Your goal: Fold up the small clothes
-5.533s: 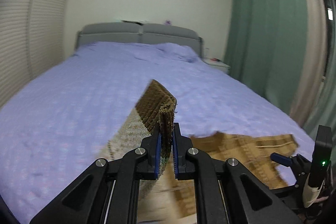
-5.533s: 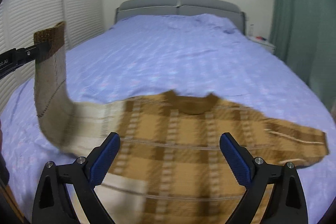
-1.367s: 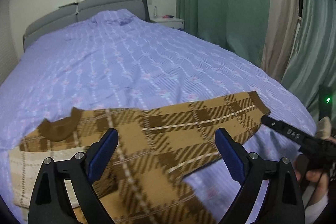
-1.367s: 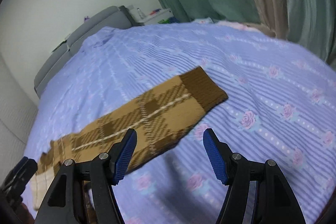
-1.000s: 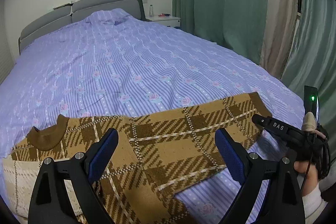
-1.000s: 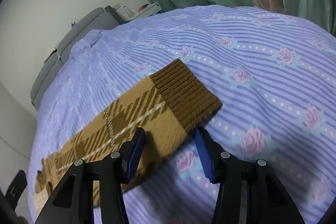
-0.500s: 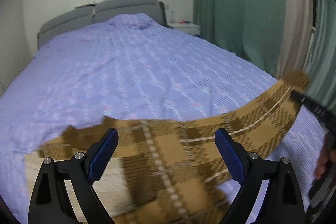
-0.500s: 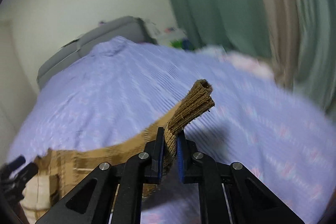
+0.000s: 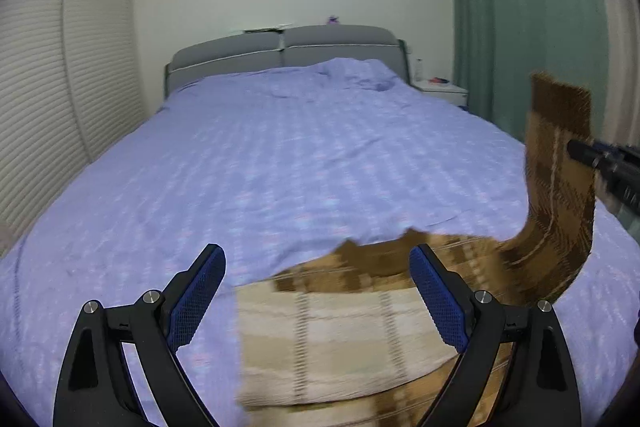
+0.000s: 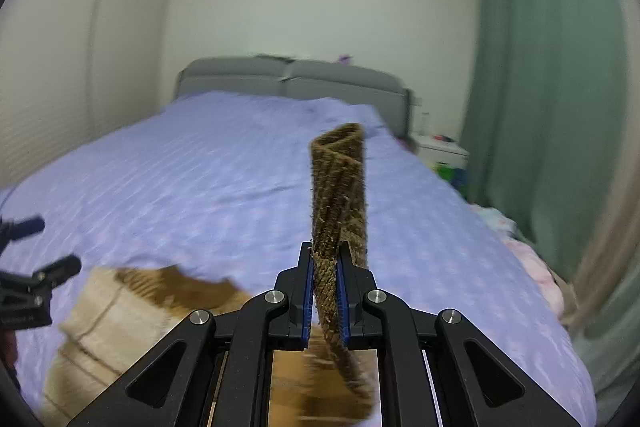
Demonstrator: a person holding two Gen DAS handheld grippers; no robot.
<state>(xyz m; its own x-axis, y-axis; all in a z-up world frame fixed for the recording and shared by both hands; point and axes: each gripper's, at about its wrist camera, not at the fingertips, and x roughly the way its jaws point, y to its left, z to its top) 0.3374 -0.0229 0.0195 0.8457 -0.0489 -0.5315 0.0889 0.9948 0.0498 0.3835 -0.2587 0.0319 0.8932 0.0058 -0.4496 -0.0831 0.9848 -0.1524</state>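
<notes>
One brown-and-cream plaid knit sweater (image 9: 344, 331) on lavender striped bed (image 9: 280, 167). Right gripper (image 10: 325, 283) clamps sweater's ribbed cuff (image 10: 340, 187), lifted above bed. Left gripper (image 9: 316, 291) spread wide, empty.

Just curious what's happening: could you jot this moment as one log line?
step: fold sleeve | right tool: shut on cuff, lifted | left tool: open, empty, above sweater | surface: bed

1 brown-and-cream plaid knit sweater (image 9: 344, 331), lower centre. 2 black grippers w/ blue pads: left gripper (image 9: 318, 301), right gripper (image 10: 323, 303). 1 lilac-covered bed (image 9: 260, 163). 1 white nightstand (image 9: 442, 91), right. 1 green curtain (image 9: 520, 11), upper right.
</notes>
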